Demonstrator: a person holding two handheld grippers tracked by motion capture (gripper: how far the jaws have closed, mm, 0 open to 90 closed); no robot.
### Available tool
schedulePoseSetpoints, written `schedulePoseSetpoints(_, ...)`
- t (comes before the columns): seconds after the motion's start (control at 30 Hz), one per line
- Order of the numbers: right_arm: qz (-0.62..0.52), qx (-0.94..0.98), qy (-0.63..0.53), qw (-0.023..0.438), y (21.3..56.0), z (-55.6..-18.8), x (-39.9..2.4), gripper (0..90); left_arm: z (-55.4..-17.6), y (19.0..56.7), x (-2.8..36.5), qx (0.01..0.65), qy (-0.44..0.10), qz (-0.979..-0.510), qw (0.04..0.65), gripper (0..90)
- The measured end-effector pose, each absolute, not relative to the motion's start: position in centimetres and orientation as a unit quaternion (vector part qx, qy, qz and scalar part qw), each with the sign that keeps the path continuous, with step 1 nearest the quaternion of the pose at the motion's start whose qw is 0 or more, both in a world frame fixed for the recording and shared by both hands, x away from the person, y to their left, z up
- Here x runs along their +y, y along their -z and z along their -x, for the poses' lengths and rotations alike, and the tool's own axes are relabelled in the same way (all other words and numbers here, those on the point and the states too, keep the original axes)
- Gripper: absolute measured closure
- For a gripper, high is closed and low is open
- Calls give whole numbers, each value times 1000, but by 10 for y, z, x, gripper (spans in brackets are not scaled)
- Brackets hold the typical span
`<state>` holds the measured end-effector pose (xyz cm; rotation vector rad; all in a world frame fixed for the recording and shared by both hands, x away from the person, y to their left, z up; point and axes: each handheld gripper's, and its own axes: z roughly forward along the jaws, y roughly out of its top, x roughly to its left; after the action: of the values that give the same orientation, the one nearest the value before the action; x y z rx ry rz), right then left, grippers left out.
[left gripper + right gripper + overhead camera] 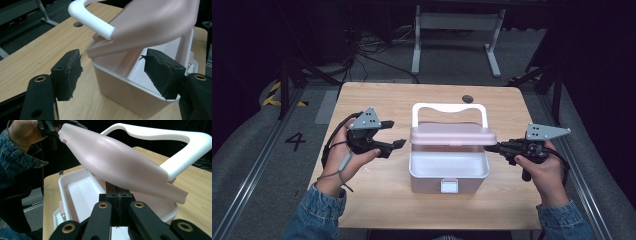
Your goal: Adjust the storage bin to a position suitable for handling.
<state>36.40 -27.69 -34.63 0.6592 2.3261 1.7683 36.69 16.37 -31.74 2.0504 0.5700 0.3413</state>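
Note:
A pink box [447,172] with a white front latch [449,186] stands mid-table. Its pink lid [452,134] is raised and tilted over the open, empty-looking inside [77,192]. The white handle [449,107] stands up behind the lid. My right gripper [490,147] is shut, and its tip sits under the lid's right edge [117,162], touching it from below. My left gripper [397,133] is open just left of the box, jaws apart on either side of the box's near corner [120,87], holding nothing.
The wooden table [377,100] has a round cable hole [467,98] behind the box. A white desk frame [457,25] stands on the dark floor beyond. A floor mark "4" [295,141] and metal rails flank the table.

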Motion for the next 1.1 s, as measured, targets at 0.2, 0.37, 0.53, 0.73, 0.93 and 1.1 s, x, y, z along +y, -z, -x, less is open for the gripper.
schedulePoseSetpoints(0.2,-222,774,-588,70,346,-364,-276,900,-365,327,155,226,-140,-837,478,357)
schedulePoseSetpoints(0.37,-224,773,-590,69,347,-364,-277,900,-363,325,149,235,-150,-836,473,427)
schedulePoseSetpoints(0.53,-225,772,-591,65,347,-365,-277,900,-366,325,144,234,-155,-833,477,424)
schedulePoseSetpoints(0.73,-227,771,-592,61,347,-365,-276,900,-368,321,137,213,-157,-833,485,411)
schedulePoseSetpoints(0.93,-230,769,-594,58,347,-366,-276,900,-368,320,130,197,-162,-836,486,429)
schedulePoseSetpoints(1.1,-233,768,-594,57,347,-366,-276,900,-369,320,124,196,-163,-836,485,412)
